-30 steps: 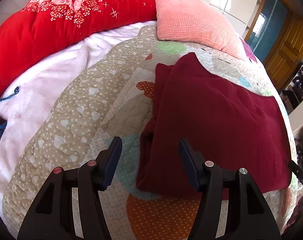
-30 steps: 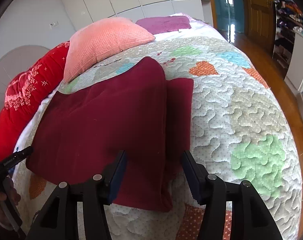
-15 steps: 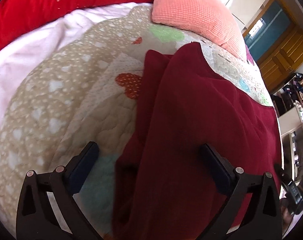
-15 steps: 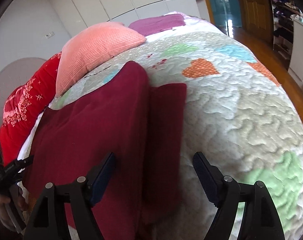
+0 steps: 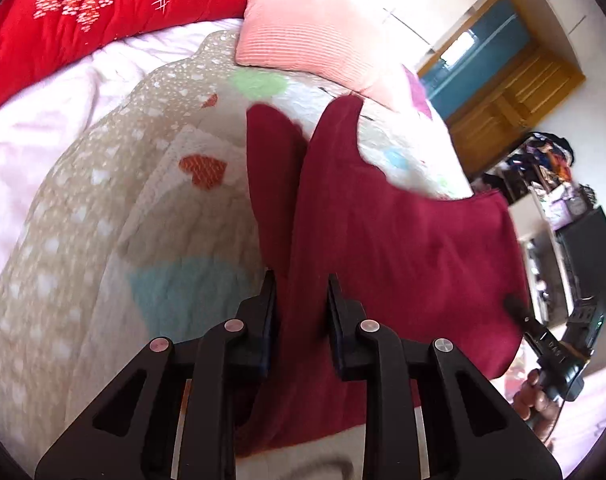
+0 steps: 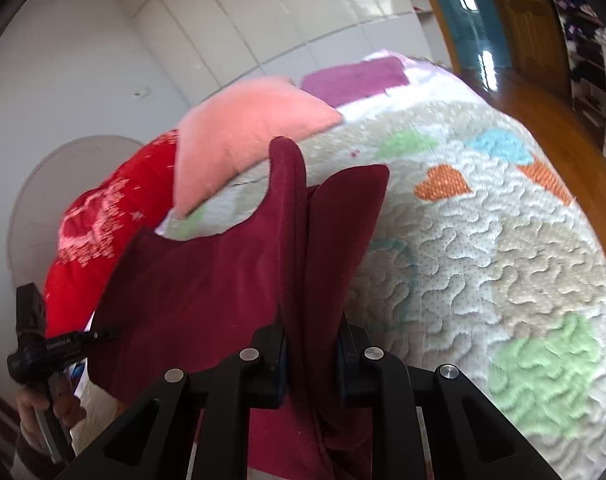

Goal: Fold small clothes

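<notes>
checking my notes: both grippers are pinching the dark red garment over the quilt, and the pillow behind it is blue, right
Not quite: the pillow behind the garment is pink, not blue, as the right wrist view shows. The rest holds: the left gripper and right gripper are closing on the dark red fabric over the quilt.

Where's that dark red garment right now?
The dark red garment hangs over the heart-patterned quilt, its near edge lifted, pinched between the closing left gripper and right gripper, the pink pillow beyond it.
</notes>
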